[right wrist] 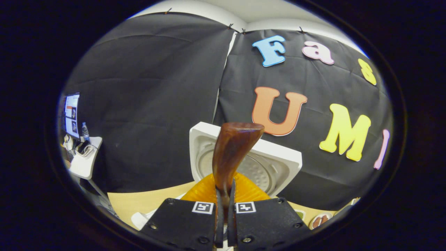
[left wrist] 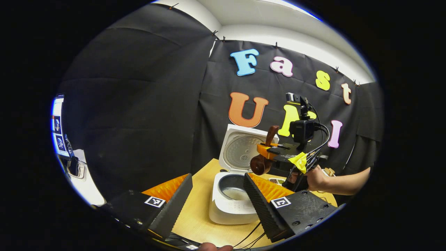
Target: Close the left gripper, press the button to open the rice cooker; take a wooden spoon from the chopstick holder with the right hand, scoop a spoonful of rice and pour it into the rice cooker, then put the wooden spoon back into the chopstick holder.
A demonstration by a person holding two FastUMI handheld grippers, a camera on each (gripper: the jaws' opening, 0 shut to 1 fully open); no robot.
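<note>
1. Right hand-held gripper (right wrist: 224, 209) is clamped on the spoon (right wrist: 231, 153), held above the open cooker (left wrist: 231, 202) on the worktop (left wrist: 195, 223).
2. Left hand-held gripper (left wrist: 217, 198) stands apart.
3. Risk, as I judge it: the tilted bowl could spill rice beside the pot.

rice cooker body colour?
White rice cooker with open lid; clearest in the left gripper view.

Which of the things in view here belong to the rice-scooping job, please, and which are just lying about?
Part of the job:
- rice cooker, lid up
- wooden spoon, held over the cooker
- right gripper, fingers shut on the spoon handle
- left gripper, fingers apart

Lying about:
- monitor at far left
- bottle beside it
- small dishes on the table's right
</note>
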